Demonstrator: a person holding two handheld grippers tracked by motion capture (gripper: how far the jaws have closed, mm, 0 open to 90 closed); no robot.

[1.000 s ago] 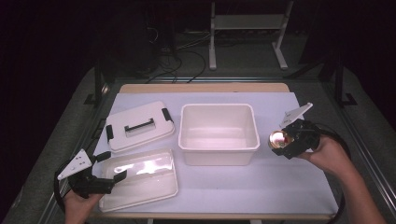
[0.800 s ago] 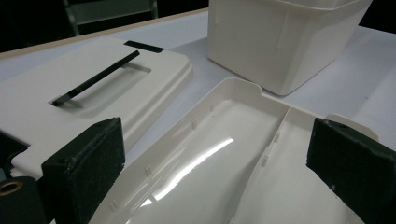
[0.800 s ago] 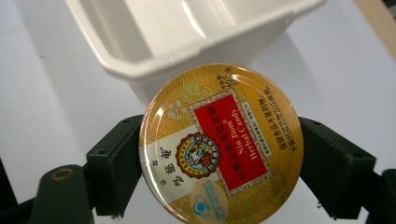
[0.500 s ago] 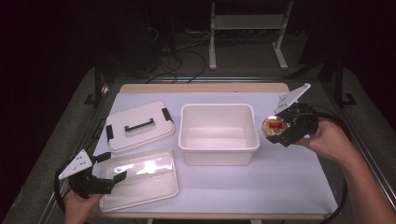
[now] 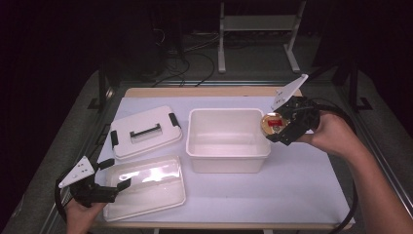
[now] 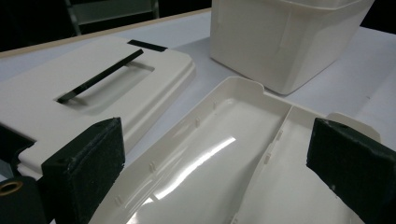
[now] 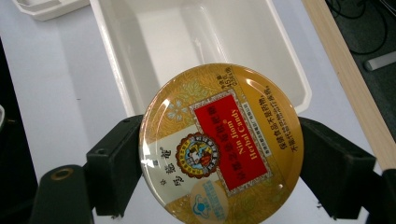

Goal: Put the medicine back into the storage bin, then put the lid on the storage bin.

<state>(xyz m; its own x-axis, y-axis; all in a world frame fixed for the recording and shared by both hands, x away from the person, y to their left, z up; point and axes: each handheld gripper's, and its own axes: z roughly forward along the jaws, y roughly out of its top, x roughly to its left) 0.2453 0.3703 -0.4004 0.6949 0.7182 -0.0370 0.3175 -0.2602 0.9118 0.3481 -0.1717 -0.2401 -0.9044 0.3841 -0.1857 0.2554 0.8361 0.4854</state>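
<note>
A round gold candy tin [image 7: 222,144] with a red label is clamped by its edges in my right gripper [image 5: 277,127], held in the air at the right rim of the white tub [image 5: 228,138]. In the right gripper view the empty tub [image 7: 196,42] lies just beyond the tin. My left gripper [image 5: 111,184] rests open at the front left, its jaws on either side of the near corner of a shallow clear-white tray [image 5: 146,186]. In the left gripper view the tray [image 6: 224,158] lies between the two black pads [image 6: 88,168].
A white lid with a black handle [image 5: 144,131] lies left of the tub, behind the tray. The wooden table edge [image 5: 204,91] runs along the back. A metal stand and cables sit on the dark floor beyond.
My right gripper has carried the tin up and leftward, from right of the tub to its right rim. The left gripper has stayed put.
</note>
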